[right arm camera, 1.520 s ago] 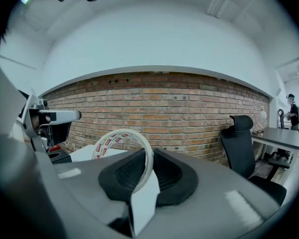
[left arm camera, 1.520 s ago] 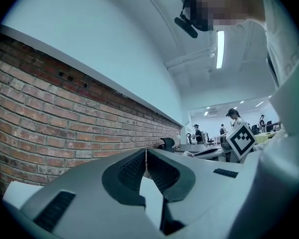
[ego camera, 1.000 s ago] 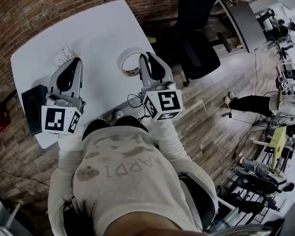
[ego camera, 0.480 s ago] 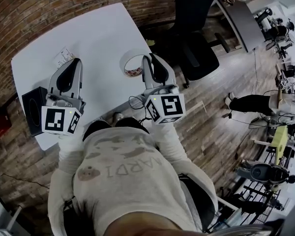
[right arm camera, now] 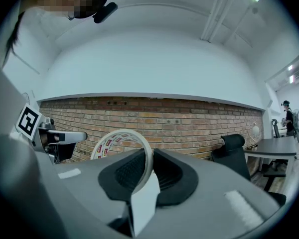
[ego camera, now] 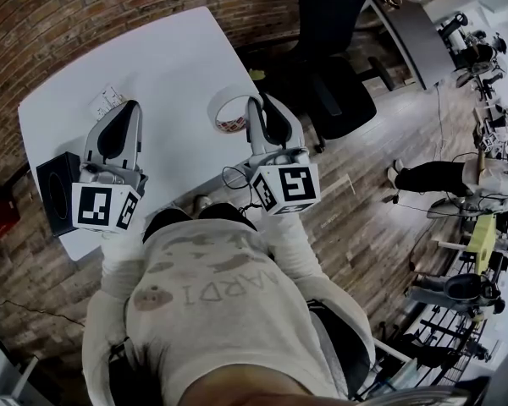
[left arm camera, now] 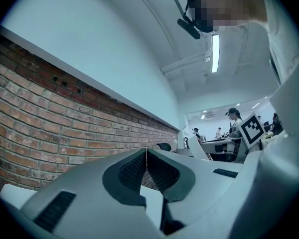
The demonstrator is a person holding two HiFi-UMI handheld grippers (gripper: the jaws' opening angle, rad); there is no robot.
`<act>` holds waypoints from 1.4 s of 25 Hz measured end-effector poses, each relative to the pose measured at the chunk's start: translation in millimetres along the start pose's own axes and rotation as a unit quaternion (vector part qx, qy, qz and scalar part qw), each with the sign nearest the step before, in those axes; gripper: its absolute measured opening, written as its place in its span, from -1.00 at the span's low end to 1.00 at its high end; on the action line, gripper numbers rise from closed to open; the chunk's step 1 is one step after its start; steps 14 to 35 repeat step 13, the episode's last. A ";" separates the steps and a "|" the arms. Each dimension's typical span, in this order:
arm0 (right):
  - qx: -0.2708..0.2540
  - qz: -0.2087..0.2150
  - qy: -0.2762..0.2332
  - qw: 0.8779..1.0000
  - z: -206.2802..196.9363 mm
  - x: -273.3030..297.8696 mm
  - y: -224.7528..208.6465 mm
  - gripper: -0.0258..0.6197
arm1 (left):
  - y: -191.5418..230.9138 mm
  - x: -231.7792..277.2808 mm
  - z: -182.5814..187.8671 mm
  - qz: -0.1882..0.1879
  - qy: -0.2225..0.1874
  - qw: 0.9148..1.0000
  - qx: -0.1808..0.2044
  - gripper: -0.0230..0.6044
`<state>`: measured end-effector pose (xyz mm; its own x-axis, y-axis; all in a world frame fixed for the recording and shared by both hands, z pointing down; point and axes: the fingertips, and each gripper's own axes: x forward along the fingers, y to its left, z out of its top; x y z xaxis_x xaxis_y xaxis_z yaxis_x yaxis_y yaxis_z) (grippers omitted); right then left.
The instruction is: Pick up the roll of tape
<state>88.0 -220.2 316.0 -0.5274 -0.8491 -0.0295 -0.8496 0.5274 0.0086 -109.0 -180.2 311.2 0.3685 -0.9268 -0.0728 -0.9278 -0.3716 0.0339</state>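
Note:
The roll of tape (ego camera: 229, 108) is a white ring with red print inside, held above the white table (ego camera: 169, 49) near its right edge. My right gripper (ego camera: 252, 103) is shut on its band. In the right gripper view the ring (right arm camera: 120, 137) stands upright, sticking out to the left of the right gripper (right arm camera: 149, 156), whose dark pads pinch one side of it. My left gripper (ego camera: 129, 105) hovers over the table's left part, level, with nothing in it. In the left gripper view the left gripper (left arm camera: 146, 151) has its jaws pressed together.
A black box (ego camera: 57, 189) sits at the table's near left edge. A small printed card (ego camera: 104, 101) lies beyond the left gripper. A black office chair (ego camera: 339, 83) stands right of the table. A brick wall (right arm camera: 189, 133) runs behind it.
My right gripper has lifted slightly with the tape in it and drifted a little to the right. The left gripper has stayed put.

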 end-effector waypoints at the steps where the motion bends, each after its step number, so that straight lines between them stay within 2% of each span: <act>1: 0.000 0.000 0.000 1.000 -0.2 0.7 -1.7 -0.73 | -0.5 2.1 -0.6 -0.001 0.000 1.000 0.000 -0.91; 35: 0.006 -0.004 -0.006 1.000 2.3 -3.7 -2.1 -0.73 | -3.3 1.8 1.2 -0.006 0.001 1.000 0.000 -0.91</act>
